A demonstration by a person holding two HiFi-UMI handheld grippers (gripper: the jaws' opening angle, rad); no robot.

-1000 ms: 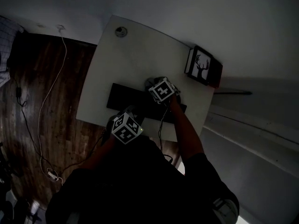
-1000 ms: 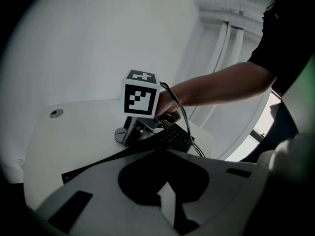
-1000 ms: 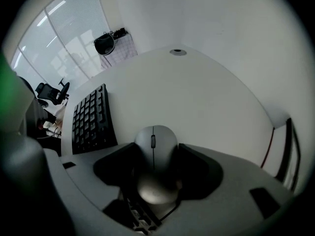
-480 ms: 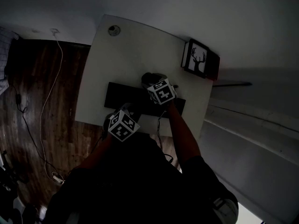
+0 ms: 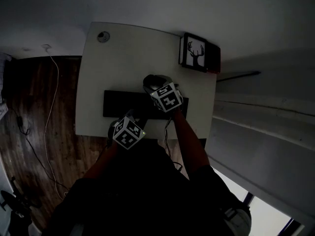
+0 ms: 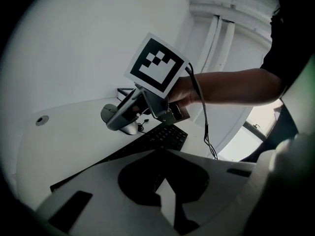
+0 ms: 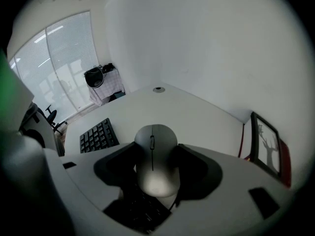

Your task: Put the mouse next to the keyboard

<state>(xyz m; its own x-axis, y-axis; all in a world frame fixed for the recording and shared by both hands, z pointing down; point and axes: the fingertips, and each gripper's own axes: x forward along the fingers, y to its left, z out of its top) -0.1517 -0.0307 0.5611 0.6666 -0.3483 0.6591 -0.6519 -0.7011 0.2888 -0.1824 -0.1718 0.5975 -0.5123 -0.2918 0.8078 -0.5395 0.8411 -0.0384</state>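
My right gripper (image 7: 155,147) is shut on a grey mouse (image 7: 153,168), one jaw on each side of it. It holds the mouse low over the far edge of the black keyboard (image 7: 98,134); whether the mouse touches anything I cannot tell. In the head view the mouse (image 5: 151,80) sits just beyond the keyboard (image 5: 123,104), ahead of the right gripper (image 5: 158,87). My left gripper (image 6: 162,191) is shut and empty, hovering at the keyboard's (image 6: 152,140) near side. From there the mouse (image 6: 114,116) shows in the other gripper. The left gripper (image 5: 130,119) is at the table's front edge.
The white table (image 5: 123,58) carries a framed deer picture (image 5: 197,53) at its far right corner and a round cable hole (image 5: 103,36) at the far left. Dark wooden floor with cables (image 5: 47,107) lies to the left. A white wall runs along the table's right side.
The head camera has swung, so the table sits further left in the view. The right gripper still holds the mouse over the keyboard's far edge. The left gripper stays shut.
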